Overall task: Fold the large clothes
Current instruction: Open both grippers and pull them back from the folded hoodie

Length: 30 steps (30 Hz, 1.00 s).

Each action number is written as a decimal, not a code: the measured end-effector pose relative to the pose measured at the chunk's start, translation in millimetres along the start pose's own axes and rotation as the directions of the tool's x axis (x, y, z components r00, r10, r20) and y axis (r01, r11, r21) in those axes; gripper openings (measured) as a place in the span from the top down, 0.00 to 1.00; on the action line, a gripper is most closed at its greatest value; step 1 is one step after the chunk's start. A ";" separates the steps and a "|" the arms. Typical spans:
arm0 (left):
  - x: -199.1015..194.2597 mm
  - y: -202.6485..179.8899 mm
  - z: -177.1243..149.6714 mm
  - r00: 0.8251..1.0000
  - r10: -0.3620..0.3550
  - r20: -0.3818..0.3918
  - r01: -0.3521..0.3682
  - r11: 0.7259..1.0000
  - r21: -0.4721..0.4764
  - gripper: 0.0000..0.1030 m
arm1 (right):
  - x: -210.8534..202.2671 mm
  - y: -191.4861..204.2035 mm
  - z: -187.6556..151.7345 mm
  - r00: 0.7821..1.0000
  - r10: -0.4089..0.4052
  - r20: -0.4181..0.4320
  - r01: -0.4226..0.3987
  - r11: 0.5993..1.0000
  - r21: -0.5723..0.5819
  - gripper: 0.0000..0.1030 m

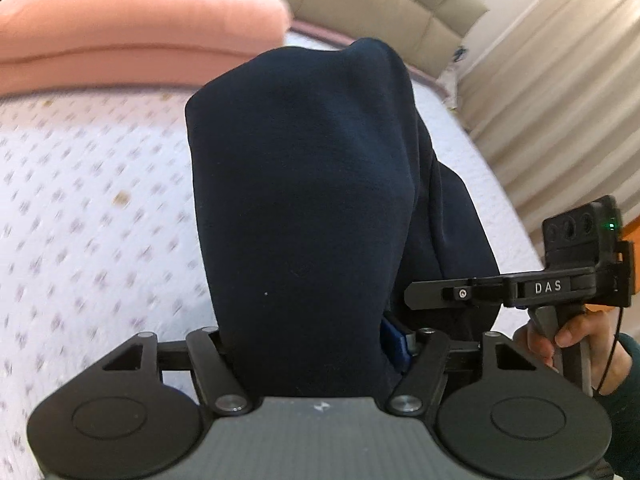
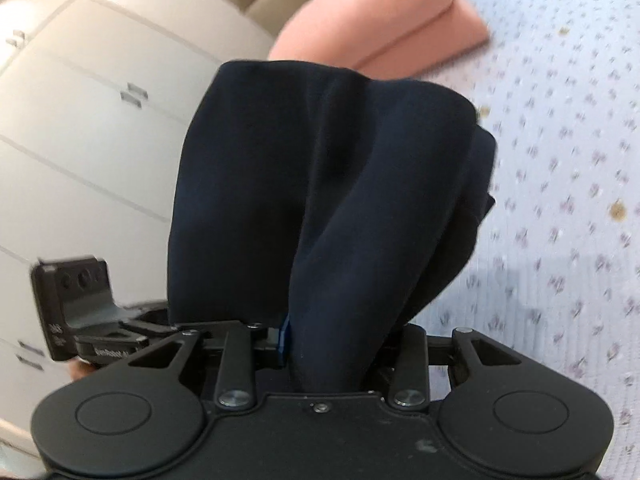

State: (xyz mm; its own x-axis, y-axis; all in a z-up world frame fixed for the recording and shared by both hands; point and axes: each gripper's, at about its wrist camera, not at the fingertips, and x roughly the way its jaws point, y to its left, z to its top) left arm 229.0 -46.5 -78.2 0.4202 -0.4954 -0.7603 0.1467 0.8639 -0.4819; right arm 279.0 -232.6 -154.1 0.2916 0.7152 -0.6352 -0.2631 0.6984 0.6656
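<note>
Left gripper (image 1: 316,344) and right gripper (image 2: 326,344) each clamp the navy garment (image 1: 304,184), which hangs bunched above the mattress (image 1: 80,216). Fold looks unfinished: laying flat and creasing remain. Pink pillow (image 1: 132,20) lies beyond.

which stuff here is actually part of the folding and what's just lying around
Part of the job:
- navy garment, bunched and held up
- left gripper, shut on it
- right gripper, shut on it
- patterned mattress, the surface below

Just lying about:
- pink pillow
- beige headboard
- curtain
- white wardrobe
</note>
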 end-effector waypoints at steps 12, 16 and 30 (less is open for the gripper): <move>50.9 105.0 -34.2 0.999 -0.005 0.040 0.010 0.993 -0.114 0.17 | 33.4 -90.7 20.6 0.928 -0.338 0.159 0.340 0.940 0.015 0.48; 58.4 92.6 -49.7 1.000 0.020 0.001 -0.020 0.999 -0.045 0.10 | 15.3 -37.1 -12.2 0.939 -0.234 0.251 0.282 0.944 -0.174 0.15; 35.0 26.8 -101.3 0.932 0.351 -0.088 -0.336 0.931 0.143 0.02 | 15.3 -46.1 -61.7 0.869 -0.491 0.056 0.494 0.867 -0.069 0.00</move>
State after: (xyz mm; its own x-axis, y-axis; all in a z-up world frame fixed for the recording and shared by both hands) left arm 156.9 -49.9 -161.9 0.3640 -0.1672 -0.9163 0.1235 0.9837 -0.1304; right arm 238.9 -252.2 -218.7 0.4340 0.2770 -0.8573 -0.1475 0.9606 0.2357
